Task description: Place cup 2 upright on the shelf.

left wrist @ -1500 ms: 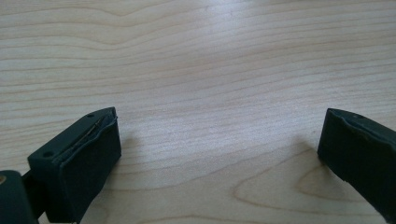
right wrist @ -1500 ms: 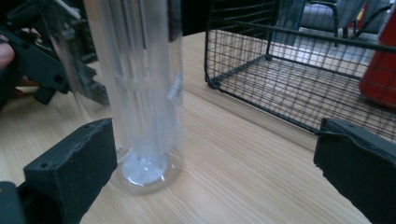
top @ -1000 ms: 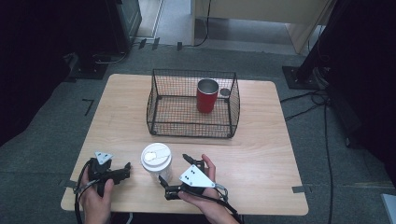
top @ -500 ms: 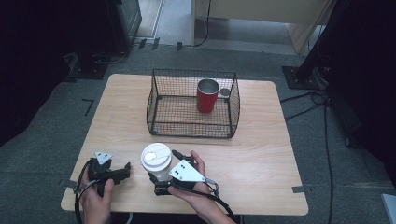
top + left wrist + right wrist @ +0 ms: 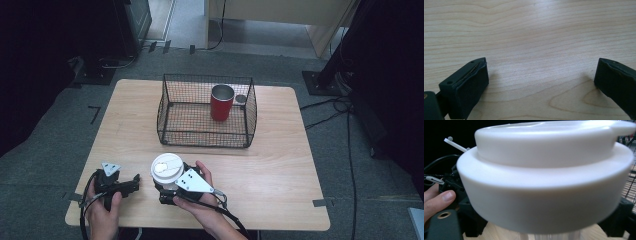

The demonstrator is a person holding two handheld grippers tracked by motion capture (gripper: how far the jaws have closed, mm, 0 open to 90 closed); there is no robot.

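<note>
right hand-held gripper (image 5: 167, 187) apparently around white-lidded cup (image 5: 167, 169)

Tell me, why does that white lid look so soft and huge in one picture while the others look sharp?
In the right gripper view the white lid sits very close to the lens, so its edges blur; in the left gripper view the wood grain of the table is crisp, with soft shadows beside the jaws; in the high view the surroundings are dim and the wire basket is clear.
</note>
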